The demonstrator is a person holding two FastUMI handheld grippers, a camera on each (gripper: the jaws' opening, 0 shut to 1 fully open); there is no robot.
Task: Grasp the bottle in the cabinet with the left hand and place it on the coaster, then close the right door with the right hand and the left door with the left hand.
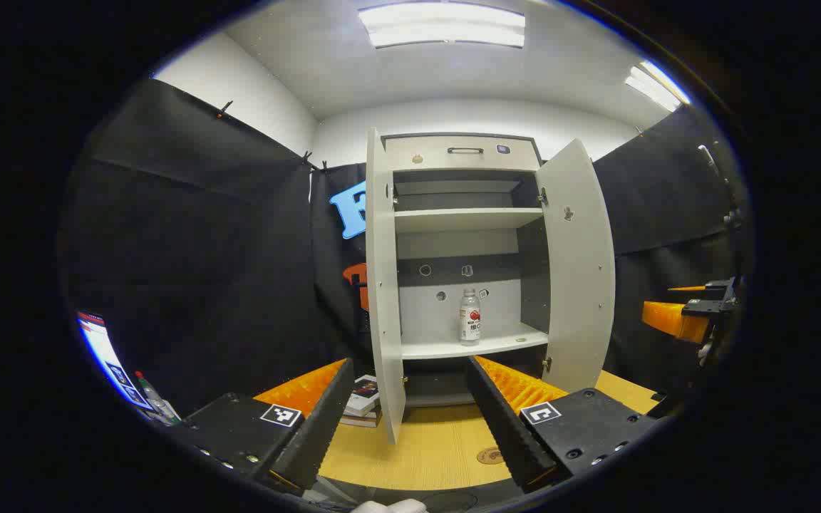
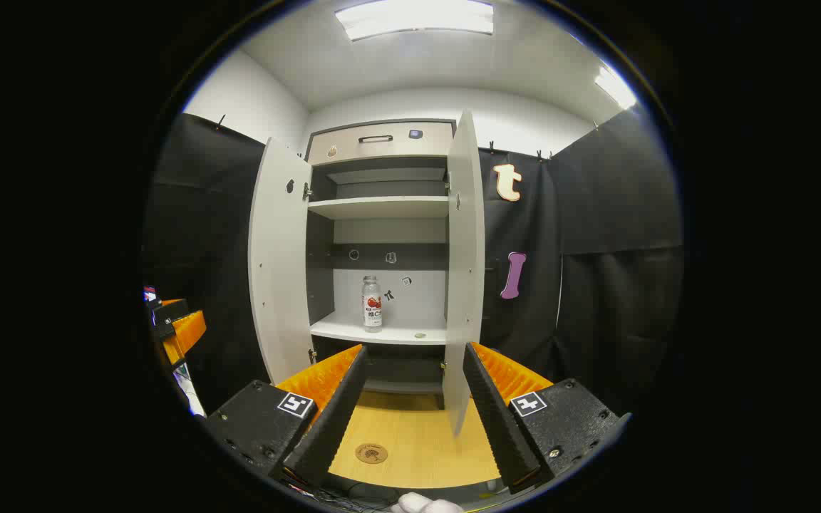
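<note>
A small clear bottle (image 1: 470,316) (image 2: 372,304) with a red label stands upright on the lower shelf of the open cabinet (image 1: 464,149) (image 2: 382,146). Both doors hang wide open: the left door (image 1: 384,285) (image 2: 279,263) and the right door (image 1: 581,263) (image 2: 464,263). A round brown coaster (image 1: 490,455) (image 2: 371,453) lies on the wooden table in front of the cabinet. My left gripper (image 1: 410,399) is open, well short of the cabinet, with nothing between its fingers. My right gripper (image 2: 414,388) is open too, near the right door's edge. The right gripper (image 1: 695,313) also shows at the far right of the left gripper view.
Stacked books (image 1: 362,402) lie on the table (image 1: 425,449) by the left door's foot. A bottle with a red cap (image 1: 152,395) and a screen (image 1: 104,353) sit at the far left. Black cloth walls close in both sides.
</note>
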